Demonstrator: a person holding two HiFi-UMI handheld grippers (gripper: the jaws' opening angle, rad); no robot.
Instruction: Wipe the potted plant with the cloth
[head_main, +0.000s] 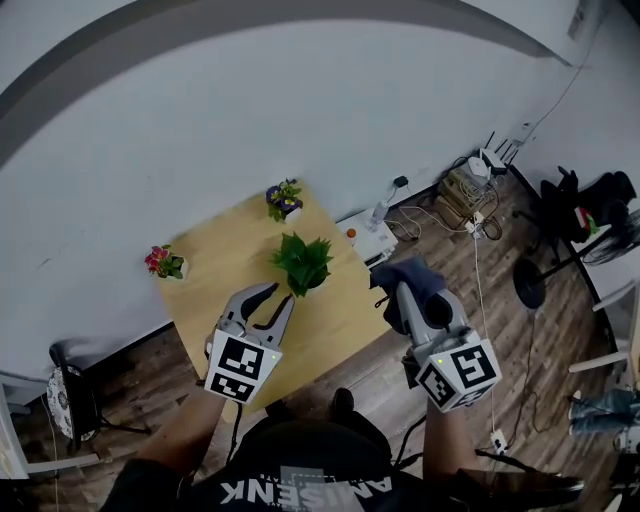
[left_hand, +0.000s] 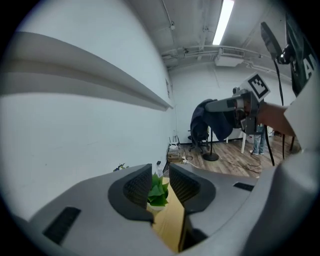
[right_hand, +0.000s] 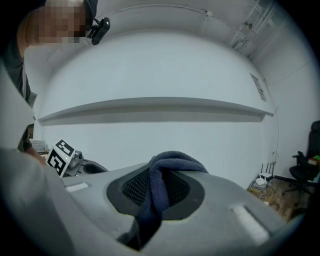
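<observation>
Three potted plants stand on the wooden desk (head_main: 330, 320) — a green leafy plant (head_main: 302, 262) near the middle, upright, its leaves fanning upward from a pale pot, plus a purple-flowered plant (head_main: 284, 200) and a pink-flowered plant (head_main: 165, 263) toward the wall. Aimed at the green one, the left gripper (head_main: 281, 296) has its jaws spread; the leaves show in the gap, neither pad pressing them. Beside the desk's right edge, the right gripper (head_main: 405, 292) is clamped on one dark blue cloth (head_main: 412, 274) — it loops over the tips and hangs down.
</observation>
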